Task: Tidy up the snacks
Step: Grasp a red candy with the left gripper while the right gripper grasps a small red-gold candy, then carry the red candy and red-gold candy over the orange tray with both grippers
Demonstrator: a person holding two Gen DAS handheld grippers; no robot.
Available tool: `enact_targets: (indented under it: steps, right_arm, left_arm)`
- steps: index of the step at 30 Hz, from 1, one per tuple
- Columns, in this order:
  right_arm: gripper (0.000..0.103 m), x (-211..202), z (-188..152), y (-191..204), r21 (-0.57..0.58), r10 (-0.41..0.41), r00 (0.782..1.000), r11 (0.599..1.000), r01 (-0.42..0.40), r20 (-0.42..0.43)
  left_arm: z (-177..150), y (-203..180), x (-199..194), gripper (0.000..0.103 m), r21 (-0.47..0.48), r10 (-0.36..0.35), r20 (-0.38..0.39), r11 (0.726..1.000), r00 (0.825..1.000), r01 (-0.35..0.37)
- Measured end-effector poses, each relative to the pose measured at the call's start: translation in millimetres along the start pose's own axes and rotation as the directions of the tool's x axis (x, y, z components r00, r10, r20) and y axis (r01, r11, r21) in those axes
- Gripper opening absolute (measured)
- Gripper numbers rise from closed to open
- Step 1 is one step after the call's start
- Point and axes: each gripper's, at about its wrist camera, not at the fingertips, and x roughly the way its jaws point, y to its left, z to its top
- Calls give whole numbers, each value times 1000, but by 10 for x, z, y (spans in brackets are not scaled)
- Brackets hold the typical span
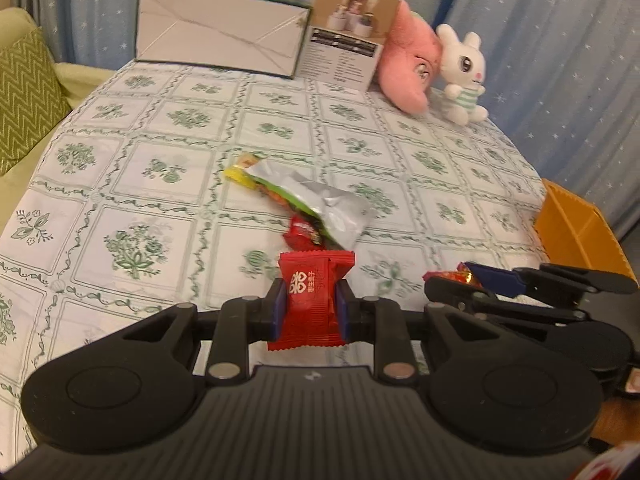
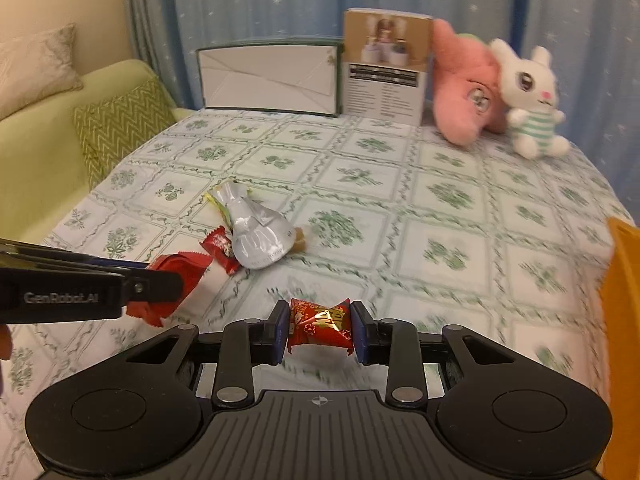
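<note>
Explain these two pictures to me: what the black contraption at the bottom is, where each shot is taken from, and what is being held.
Each black frame is a hand-held gripper with a camera looking along its two fingers. One picture comes from the left gripper, the other from the right gripper. The left one is shut on a red packet; the right is shut on a red and gold candy. On the tablecloth lie a silver packet and a small red candy. An orange tray sits at the right edge.
</note>
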Motion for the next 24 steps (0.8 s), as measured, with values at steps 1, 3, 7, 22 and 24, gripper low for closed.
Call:
enact_targets:
  steps: [1, 3, 7, 22, 24]
  right_arm:
    - [33, -70, -17, -16, 15, -6, 1000, 1000, 6, 0]
    - [33, -222, -49, -50, 47, -15, 1000, 999, 15, 1]
    - [33, -548, -120, -88, 74, -39, 999, 997, 38, 5]
    - [33, -1582, -495, -306, 187, -116, 993, 976, 110, 23]
    - [33, -1638, -536, -320, 194, -115, 993, 975, 108, 25]
  left_arm:
    - [-12, -44, -40, 23, 5, 0, 3, 1000, 1000, 0]
    - [-44, -134, -141, 23, 13, 2, 11, 1000, 1000, -2]
    - [-109, -291, -381, 23, 11, 5, 26, 1000, 1000, -5]
    - [-468, -658, -983, 17, 39, 15, 11, 999, 1000, -15]
    - [-519, -609, -980, 17, 46, 27, -12, 999, 1000, -26]
